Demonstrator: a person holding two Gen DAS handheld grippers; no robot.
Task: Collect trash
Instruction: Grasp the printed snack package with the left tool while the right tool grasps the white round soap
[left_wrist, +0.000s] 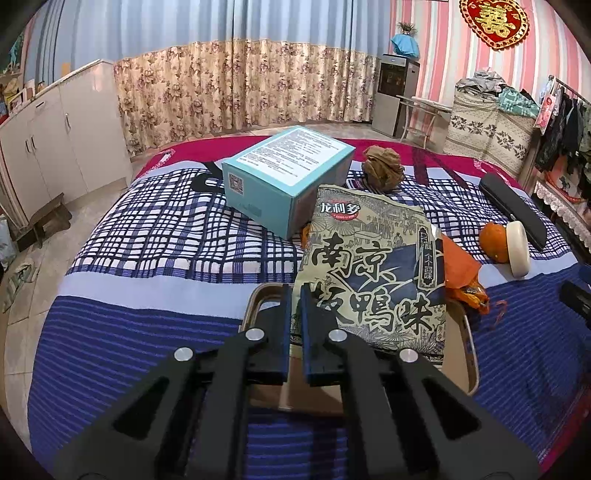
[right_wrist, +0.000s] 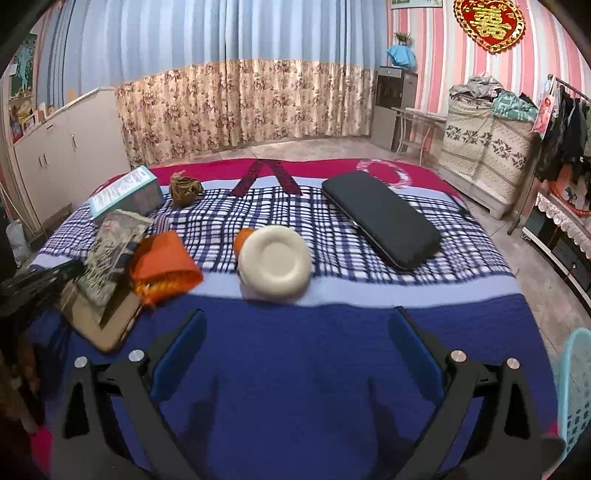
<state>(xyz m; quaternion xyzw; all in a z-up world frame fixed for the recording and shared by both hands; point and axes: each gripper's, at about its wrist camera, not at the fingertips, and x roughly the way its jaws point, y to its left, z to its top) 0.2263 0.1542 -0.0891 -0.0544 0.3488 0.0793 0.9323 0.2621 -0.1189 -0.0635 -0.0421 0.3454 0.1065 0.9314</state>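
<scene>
Left hand-held gripper (left_wrist: 294, 295) clamps tray (left_wrist: 474, 354) rim; right hand-held gripper (right_wrist: 295, 325) released.
Snack bag (left_wrist: 369, 266), orange wrapper (left_wrist: 460, 267) lie on tray, bed's near left. Keep tray level; crumpled paper (left_wrist: 382, 164) far left, probably next.

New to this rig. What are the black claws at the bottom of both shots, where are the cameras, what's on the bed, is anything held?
Those claws are handheld two-finger grippers, one per hand; no robot arm. Each picture comes from a fisheye camera on a gripper, looking forward along its fingers.

In the left wrist view, the left gripper is nearly closed on the rim of a metal tray carrying a snack bag and an orange wrapper.

In the right wrist view, the right gripper is wide open and holds nothing.

Also on the bed: a teal box, crumpled brown paper, a white dish beside an orange, and a black case.
</scene>
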